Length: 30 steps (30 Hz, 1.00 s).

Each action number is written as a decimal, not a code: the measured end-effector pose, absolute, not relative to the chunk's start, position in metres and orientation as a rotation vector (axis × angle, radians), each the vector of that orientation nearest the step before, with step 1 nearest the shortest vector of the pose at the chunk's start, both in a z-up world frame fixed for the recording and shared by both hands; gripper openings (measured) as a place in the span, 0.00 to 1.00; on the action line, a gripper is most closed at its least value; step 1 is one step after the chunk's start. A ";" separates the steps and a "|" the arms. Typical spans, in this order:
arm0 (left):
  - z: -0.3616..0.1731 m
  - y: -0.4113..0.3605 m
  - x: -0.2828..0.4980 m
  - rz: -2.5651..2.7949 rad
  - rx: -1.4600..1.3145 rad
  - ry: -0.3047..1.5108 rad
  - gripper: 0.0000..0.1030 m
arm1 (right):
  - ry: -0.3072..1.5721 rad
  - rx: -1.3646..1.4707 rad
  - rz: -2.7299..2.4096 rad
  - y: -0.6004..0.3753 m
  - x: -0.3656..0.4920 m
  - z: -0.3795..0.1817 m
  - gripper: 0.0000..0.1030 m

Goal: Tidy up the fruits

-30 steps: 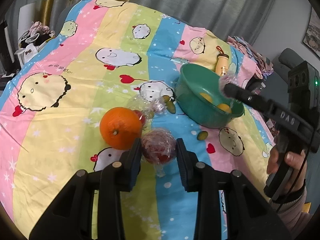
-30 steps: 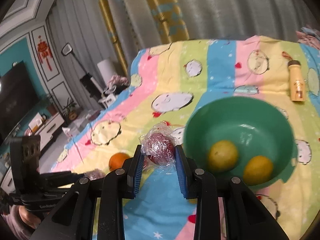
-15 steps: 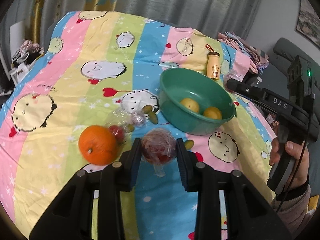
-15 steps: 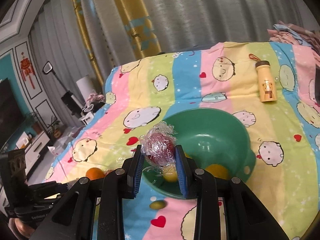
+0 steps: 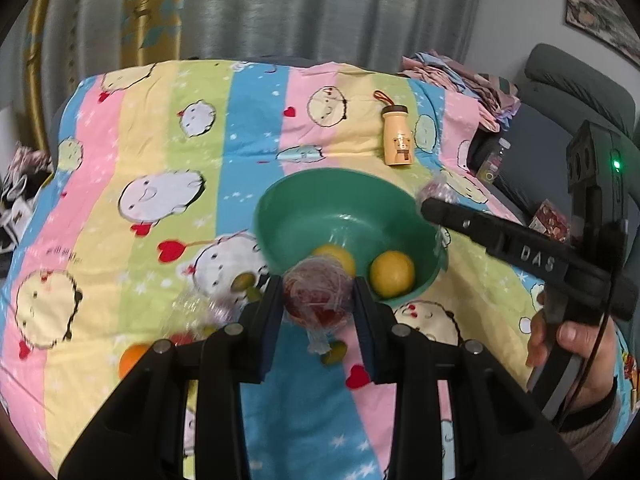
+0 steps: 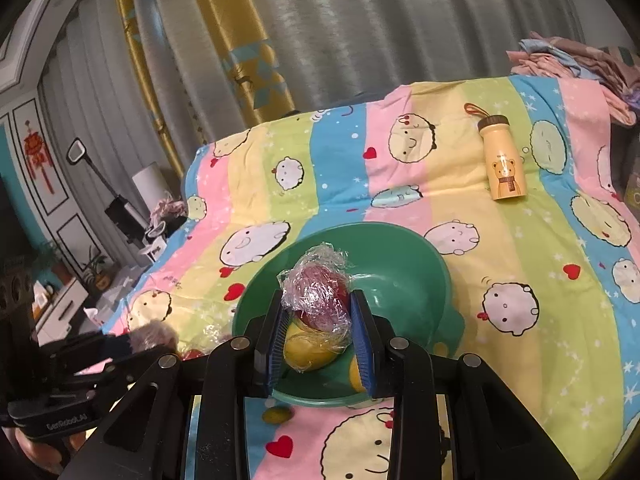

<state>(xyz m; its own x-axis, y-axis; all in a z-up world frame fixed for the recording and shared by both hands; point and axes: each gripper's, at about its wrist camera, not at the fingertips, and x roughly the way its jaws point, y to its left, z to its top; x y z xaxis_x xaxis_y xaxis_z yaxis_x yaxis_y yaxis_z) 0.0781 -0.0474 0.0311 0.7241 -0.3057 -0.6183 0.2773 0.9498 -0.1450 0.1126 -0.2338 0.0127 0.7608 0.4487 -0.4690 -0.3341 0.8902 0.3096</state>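
Note:
My left gripper [image 5: 318, 300] is shut on a red fruit wrapped in clear film [image 5: 316, 294], held above the near rim of the green bowl [image 5: 304, 204]. My right gripper [image 6: 316, 312] is shut on a second film-wrapped red fruit [image 6: 320, 292], held over the same bowl [image 6: 408, 264]. Two yellow fruits [image 5: 392, 274] lie in the bowl. An orange [image 5: 134, 356], small red fruits [image 5: 182, 338] and small green fruits [image 5: 245, 280] lie on the striped blanket left of the bowl. The right gripper also shows in the left wrist view [image 5: 430, 204].
A yellow bear bottle [image 5: 397, 138] lies on the blanket [image 5: 168, 140] behind the bowl. Folded clothes [image 5: 460, 76] and a grey sofa [image 5: 576, 84] are at the far right. Crumpled clear film [image 5: 192, 304] lies by the small fruits.
Both grippers have moved toward the green bowl with their wrapped fruits. The orange has slid to the lower left of the left wrist view.

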 end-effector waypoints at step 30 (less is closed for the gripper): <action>0.011 -0.091 0.167 -0.280 0.103 0.840 0.45 | 0.690 0.123 0.319 -0.218 0.143 -0.018 0.32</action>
